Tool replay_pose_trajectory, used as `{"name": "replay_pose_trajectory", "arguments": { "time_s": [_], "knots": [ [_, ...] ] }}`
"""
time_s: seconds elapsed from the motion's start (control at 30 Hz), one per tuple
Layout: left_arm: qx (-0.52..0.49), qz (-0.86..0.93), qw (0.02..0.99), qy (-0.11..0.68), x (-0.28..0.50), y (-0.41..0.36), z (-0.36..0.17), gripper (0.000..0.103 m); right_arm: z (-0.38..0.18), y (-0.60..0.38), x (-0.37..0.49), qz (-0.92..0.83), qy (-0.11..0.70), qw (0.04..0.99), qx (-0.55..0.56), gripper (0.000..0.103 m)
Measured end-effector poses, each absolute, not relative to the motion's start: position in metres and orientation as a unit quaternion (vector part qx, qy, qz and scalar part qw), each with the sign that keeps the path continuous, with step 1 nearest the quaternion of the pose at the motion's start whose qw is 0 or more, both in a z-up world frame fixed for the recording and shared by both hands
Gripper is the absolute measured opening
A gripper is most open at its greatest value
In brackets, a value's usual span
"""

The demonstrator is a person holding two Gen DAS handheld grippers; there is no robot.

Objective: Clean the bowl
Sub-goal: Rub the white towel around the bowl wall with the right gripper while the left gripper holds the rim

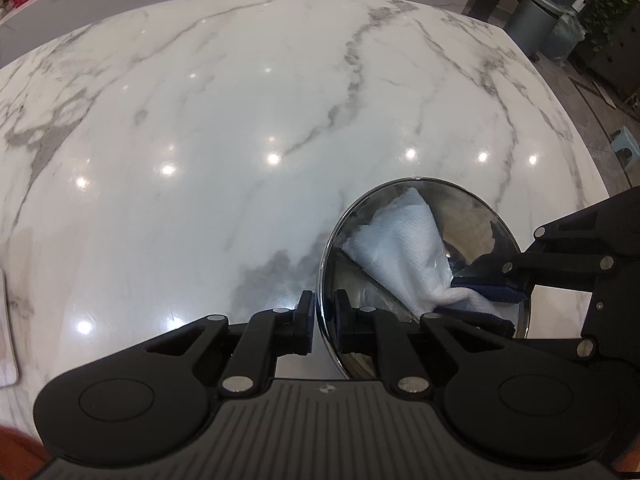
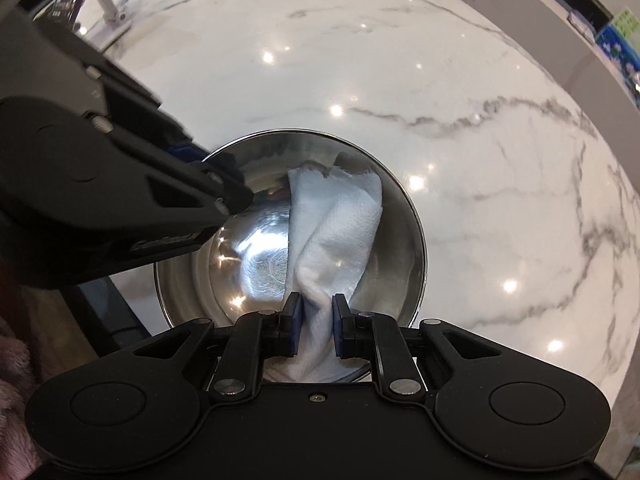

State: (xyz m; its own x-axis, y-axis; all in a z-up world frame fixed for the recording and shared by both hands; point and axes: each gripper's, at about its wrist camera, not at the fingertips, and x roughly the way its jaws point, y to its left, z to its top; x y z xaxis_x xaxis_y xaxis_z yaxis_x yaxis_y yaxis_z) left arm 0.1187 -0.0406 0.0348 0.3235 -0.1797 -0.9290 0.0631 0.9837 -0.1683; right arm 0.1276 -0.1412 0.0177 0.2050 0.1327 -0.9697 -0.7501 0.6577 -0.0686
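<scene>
Left gripper (image 1: 323,322) has its jaws narrow, straddling the near rim of the steel bowl (image 1: 472,216): one blue-padded finger outside, one inside. A thin gap shows at the outer pad, so whether the pads press on the rim cannot be told. Right gripper (image 2: 316,322) has its jaws narrow too, pinching a bunched white paper towel (image 2: 340,236) between ribbed blue pads. In the left wrist view it reaches into the bowl from the right side.

The bowl is round, polished stainless, mirror-bright inside, with a thin rolled rim. It sits on the marble countertop (image 1: 240,120), near the front edge. The towel is soft, embossed and creased, fanning up from the pinch across the bowl's floor and far wall. The countertop is glossy white with grey veins and dotted light reflections. Both grippers are matte black plastic with silver pivot pins.
</scene>
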Motion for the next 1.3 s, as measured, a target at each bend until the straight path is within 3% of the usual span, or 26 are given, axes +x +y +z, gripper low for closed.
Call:
{"name": "replay_pose_trajectory", "arguments": {
  "time_s": [0.07, 0.27, 0.7, 0.83, 1.3],
  "knots": [
    [-0.075, -0.079, 0.802, 0.588, 0.117, -0.038, 0.032, 0.027, 0.019, -0.144, 0.131, 0.306, 0.555, 0.725, -0.269, 0.013],
    [-0.099, -0.089, 0.785, 0.605, 0.108, -0.038, 0.026, 0.028, 0.023, -0.148, 0.137, 0.307, 0.562, 0.728, -0.246, 0.013],
    [-0.041, -0.081, 0.808, 0.582, 0.118, -0.044, 0.031, 0.01, 0.026, -0.145, 0.142, 0.309, 0.595, 0.725, -0.16, 0.015],
    [-0.031, -0.081, 0.808, 0.582, 0.121, -0.043, 0.032, 0.009, 0.025, -0.142, 0.145, 0.317, 0.6, 0.722, -0.135, 0.015],
    [-0.005, -0.09, 0.813, 0.576, 0.123, -0.045, 0.032, 0.01, 0.031, -0.111, 0.12, 0.297, 0.519, 0.711, -0.371, 0.014]
  ]
}}
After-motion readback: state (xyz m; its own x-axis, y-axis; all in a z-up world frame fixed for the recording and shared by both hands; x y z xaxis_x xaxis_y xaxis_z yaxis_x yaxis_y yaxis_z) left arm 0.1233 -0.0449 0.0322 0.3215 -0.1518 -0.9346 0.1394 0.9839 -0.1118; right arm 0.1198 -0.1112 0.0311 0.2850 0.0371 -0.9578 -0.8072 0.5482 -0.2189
